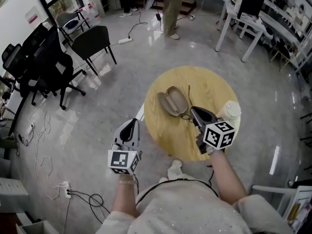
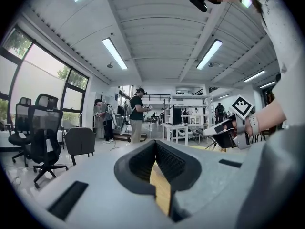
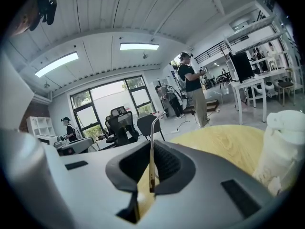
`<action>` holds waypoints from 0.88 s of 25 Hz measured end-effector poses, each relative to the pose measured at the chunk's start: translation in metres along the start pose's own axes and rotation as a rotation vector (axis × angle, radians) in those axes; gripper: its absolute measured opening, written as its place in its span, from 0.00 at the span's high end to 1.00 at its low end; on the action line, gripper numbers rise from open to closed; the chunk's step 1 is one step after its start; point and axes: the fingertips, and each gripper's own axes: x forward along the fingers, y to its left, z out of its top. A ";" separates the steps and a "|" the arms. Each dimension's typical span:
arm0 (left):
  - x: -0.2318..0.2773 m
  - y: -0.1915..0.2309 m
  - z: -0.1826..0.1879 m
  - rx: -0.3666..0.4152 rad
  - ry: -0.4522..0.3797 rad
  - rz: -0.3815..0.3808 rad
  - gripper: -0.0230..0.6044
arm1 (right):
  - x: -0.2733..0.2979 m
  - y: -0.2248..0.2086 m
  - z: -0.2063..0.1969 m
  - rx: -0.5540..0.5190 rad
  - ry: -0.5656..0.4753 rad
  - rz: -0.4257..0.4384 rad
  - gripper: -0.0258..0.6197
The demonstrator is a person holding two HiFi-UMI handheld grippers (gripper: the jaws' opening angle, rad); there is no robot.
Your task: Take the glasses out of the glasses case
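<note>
An open brown glasses case (image 1: 171, 101) lies on the round wooden table (image 1: 209, 82). The glasses (image 1: 185, 115) sit just beside the case on its near right, one thin temple sticking away across the table. My right gripper (image 1: 192, 111) is shut on them. In the right gripper view the thin metal temple (image 3: 152, 142) stands pinched between the pads of that gripper (image 3: 152, 159). My left gripper (image 1: 132, 123) hovers over the floor left of the table, shut and holding nothing; in its own view its jaws (image 2: 155, 151) point level toward the room.
A white bottle (image 1: 229, 112) stands on the table right beside my right gripper and looms at the right in the right gripper view (image 3: 281, 147). Black office chairs (image 1: 46, 67) stand far left, with cables on the floor (image 1: 73, 191). A person (image 1: 171, 6) stands beyond the table.
</note>
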 end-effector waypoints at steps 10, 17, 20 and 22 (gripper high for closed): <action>-0.013 -0.018 -0.002 0.000 -0.001 -0.036 0.96 | -0.035 0.002 -0.013 0.011 -0.029 -0.034 0.92; -0.023 -0.023 -0.003 -0.005 -0.005 -0.049 0.96 | -0.054 0.007 -0.020 0.012 -0.058 -0.055 0.92; -0.026 -0.025 -0.002 -0.007 -0.006 -0.054 0.96 | -0.062 0.008 -0.020 0.009 -0.068 -0.065 0.92; -0.029 -0.025 -0.003 -0.008 -0.005 -0.057 0.96 | -0.067 0.009 -0.022 0.006 -0.071 -0.074 0.92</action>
